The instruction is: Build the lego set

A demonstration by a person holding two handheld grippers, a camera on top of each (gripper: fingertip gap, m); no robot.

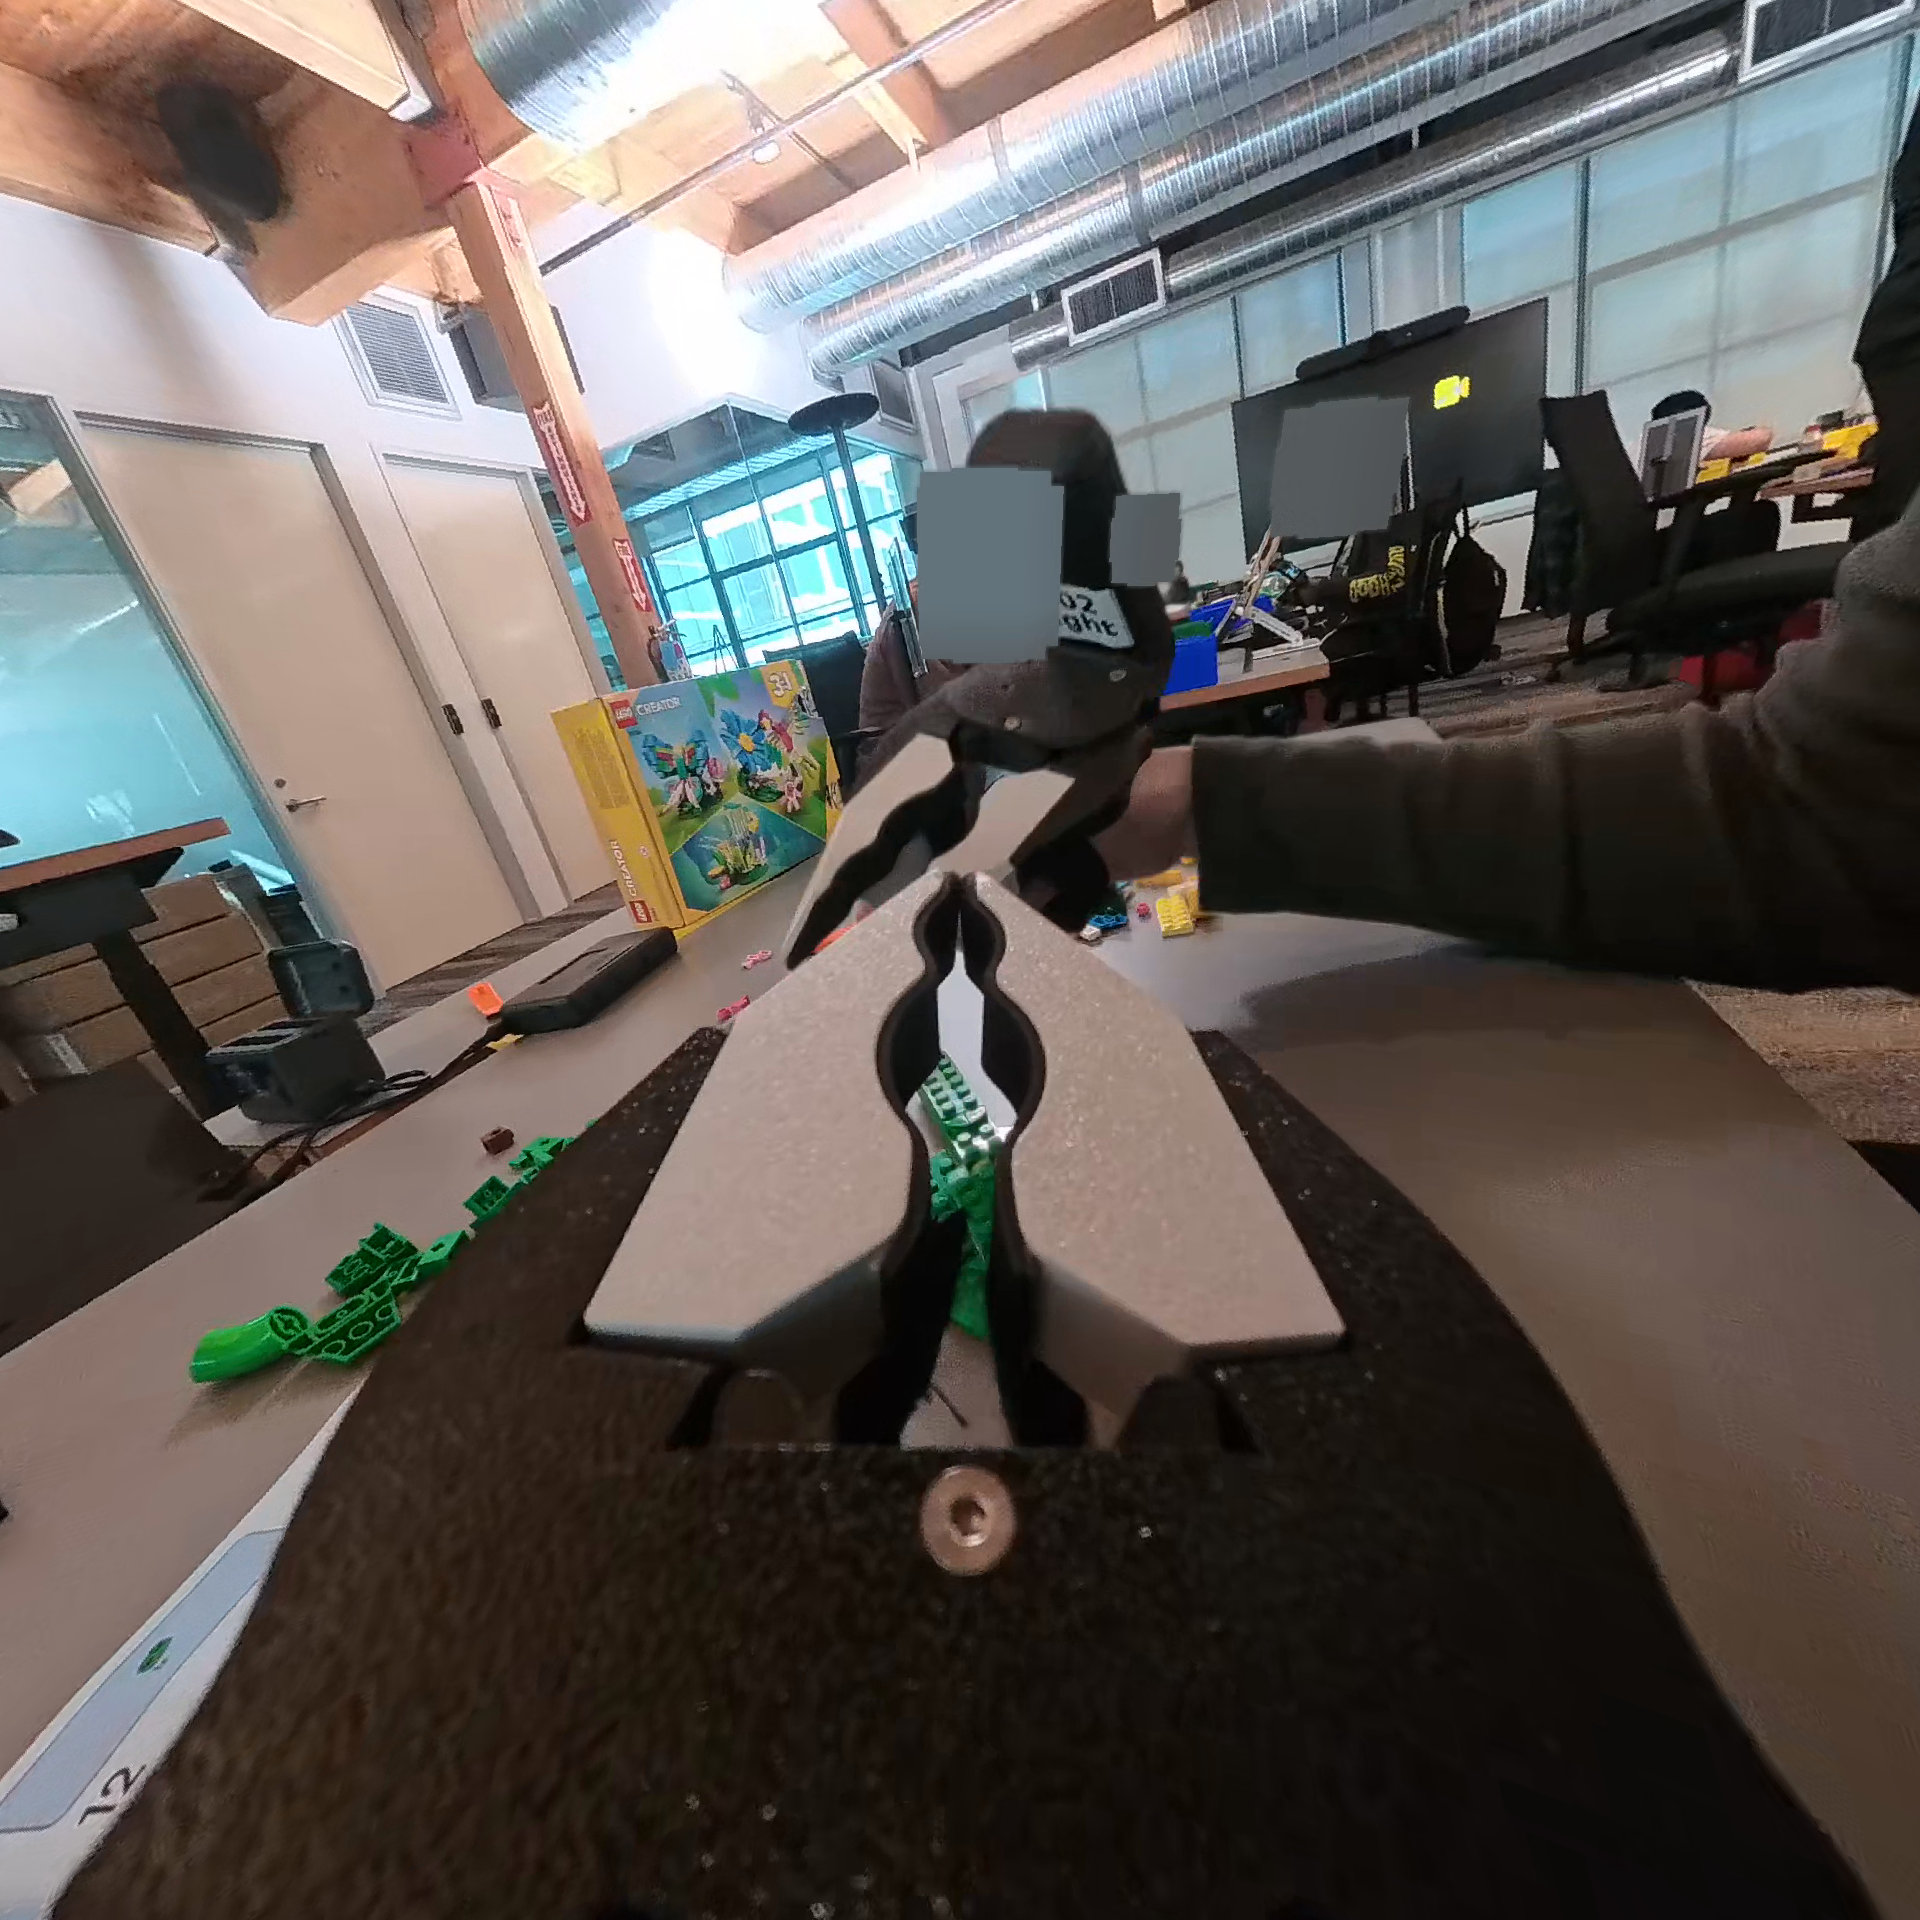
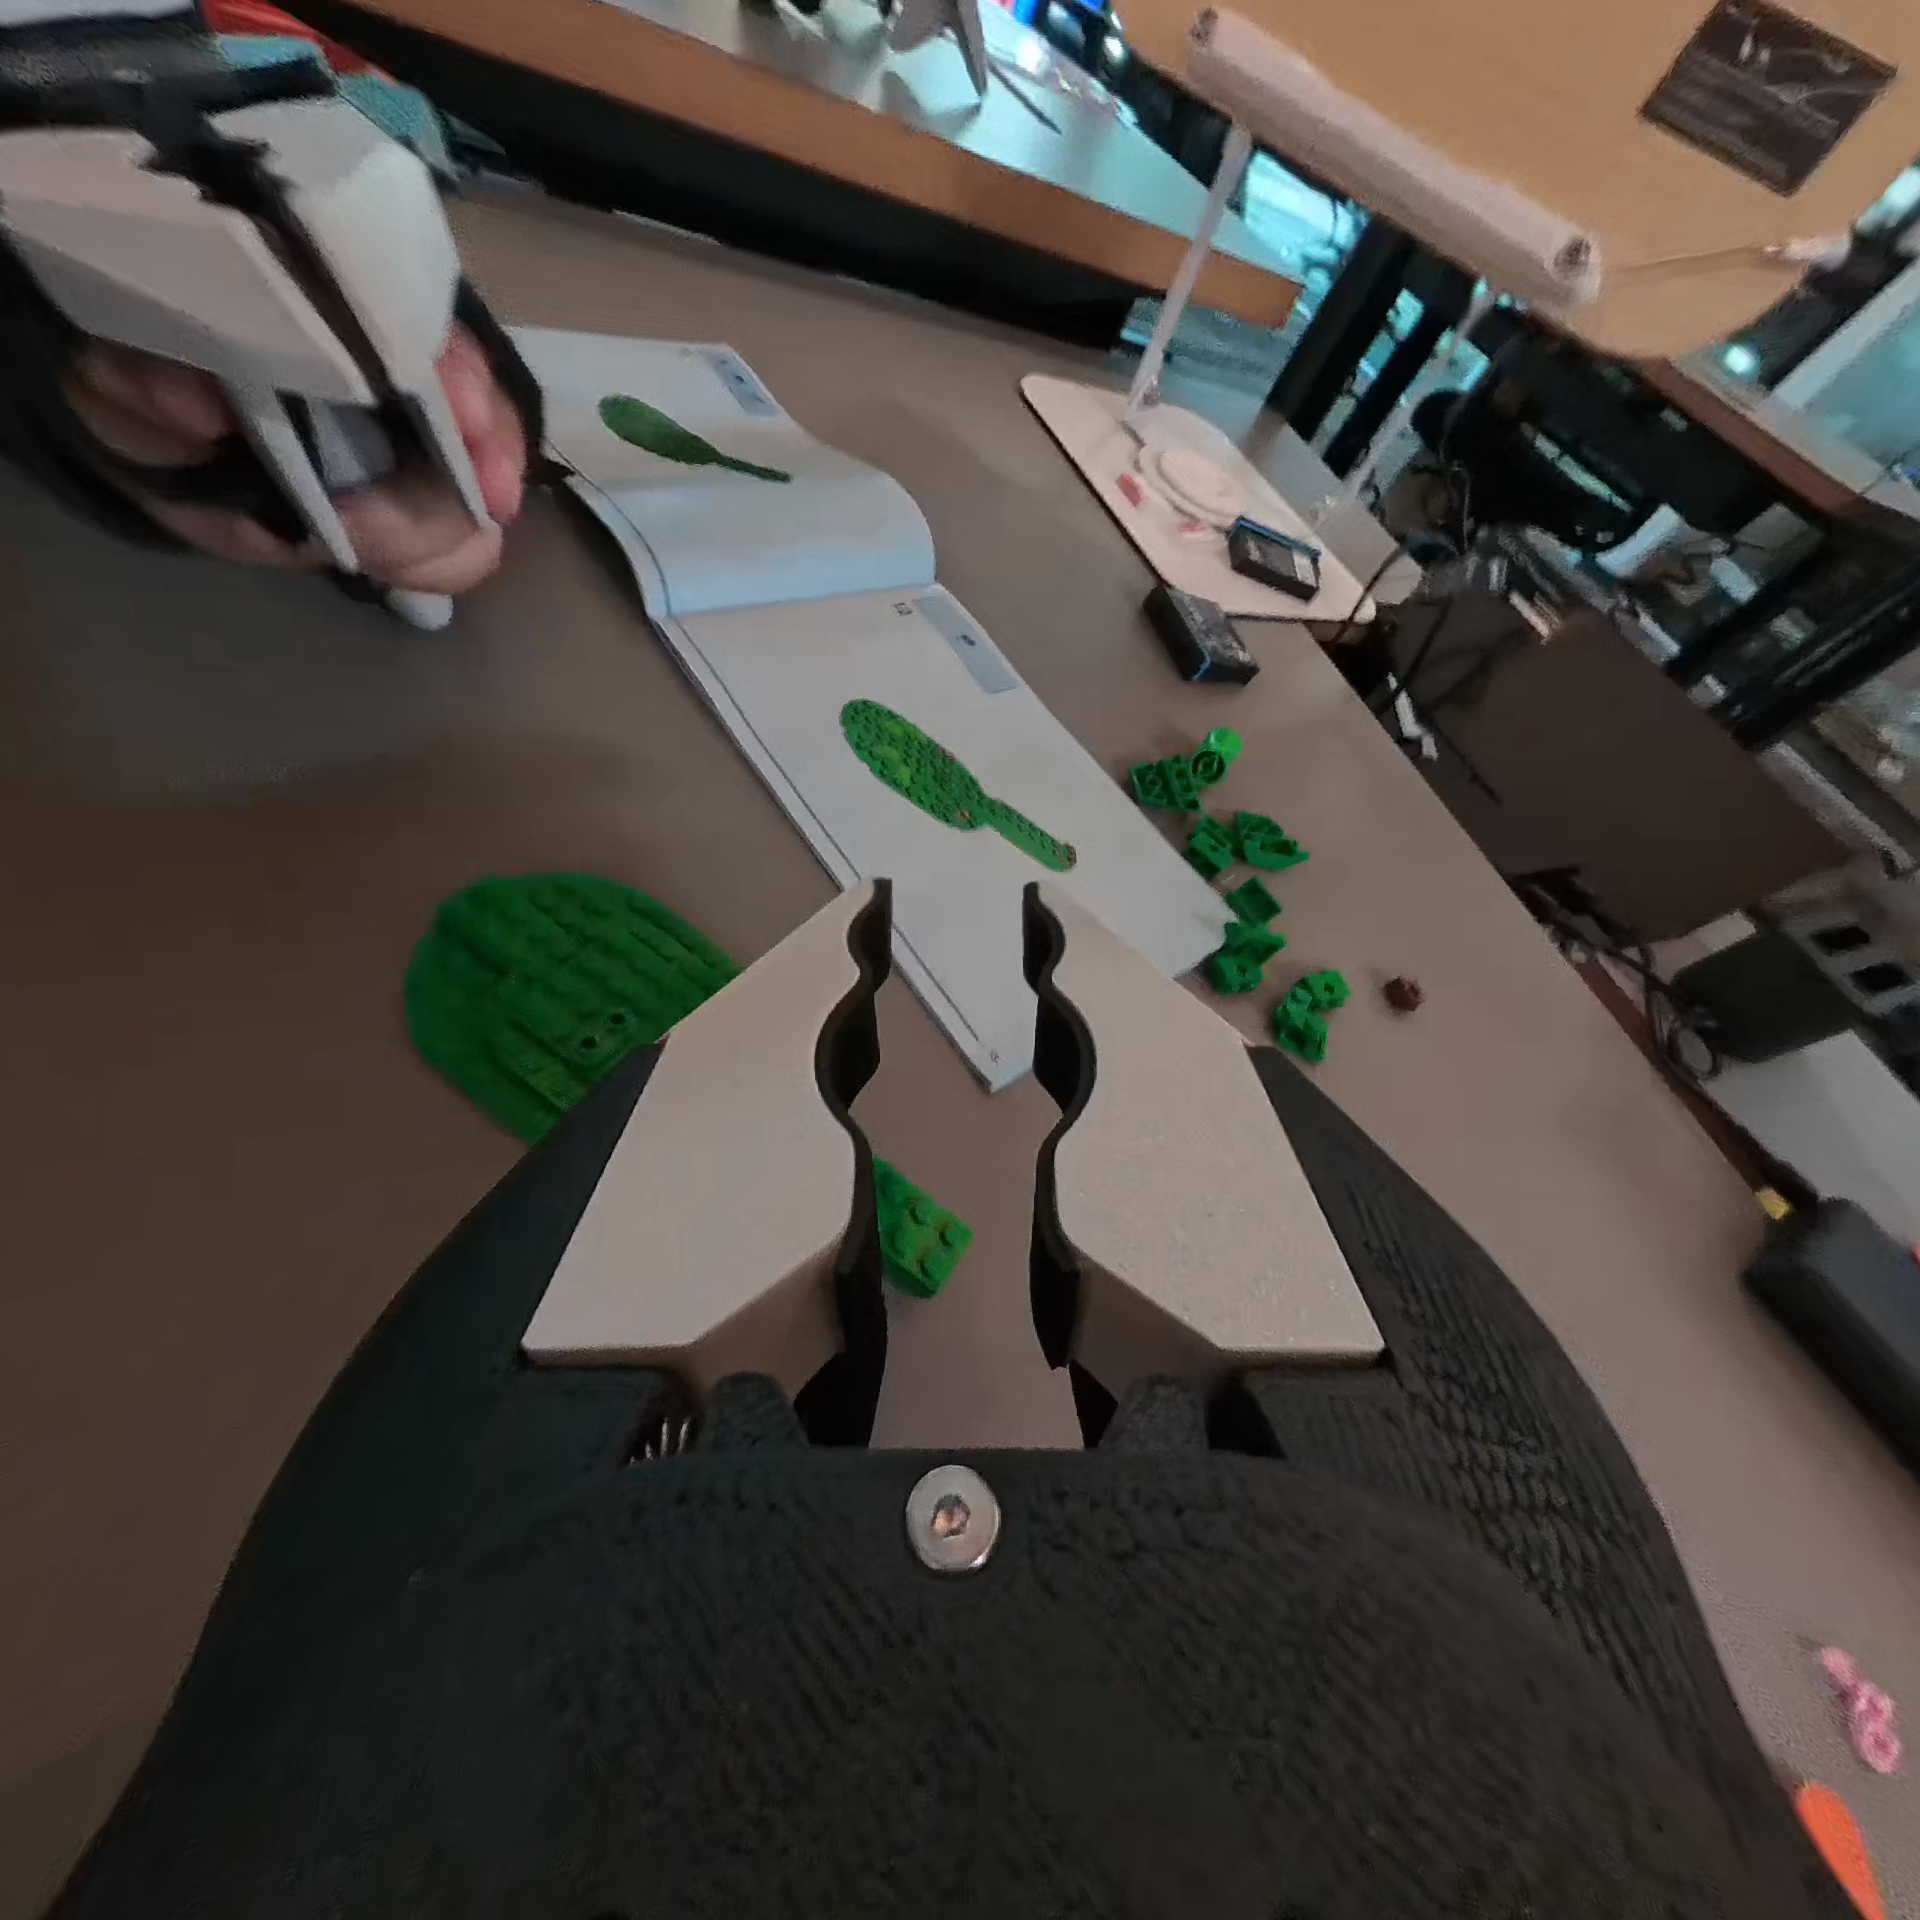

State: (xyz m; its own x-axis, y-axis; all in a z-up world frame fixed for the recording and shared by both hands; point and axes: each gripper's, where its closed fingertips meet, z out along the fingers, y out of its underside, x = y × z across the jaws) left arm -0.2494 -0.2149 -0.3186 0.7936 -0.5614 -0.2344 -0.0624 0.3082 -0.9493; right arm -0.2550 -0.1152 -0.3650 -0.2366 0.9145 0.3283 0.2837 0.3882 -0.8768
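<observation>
Roughly early-stage: green leaf base [image 2: 551, 987] lies flat at frame left, unfinished versus manual [image 2: 935, 790], loose green pieces [image 2: 1247, 904] right still unattached; right gripper [image 2: 956, 904] gapes empty, left gripper [image 1: 958, 894] pinched closed, seemingly empty.

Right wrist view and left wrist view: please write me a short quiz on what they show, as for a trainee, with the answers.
1. True or false: the right tongs are open and hold nothing.
2. Choose one. Relative to the open booklet, the loose green pieces lie: A) on its pages; B) on the table beside it; C) between the right tongs.
3. Fill in the gap: the tips of the left tongs are ___ (open or shut).

Key: 1 true; 2 B; 3 shut.
</observation>
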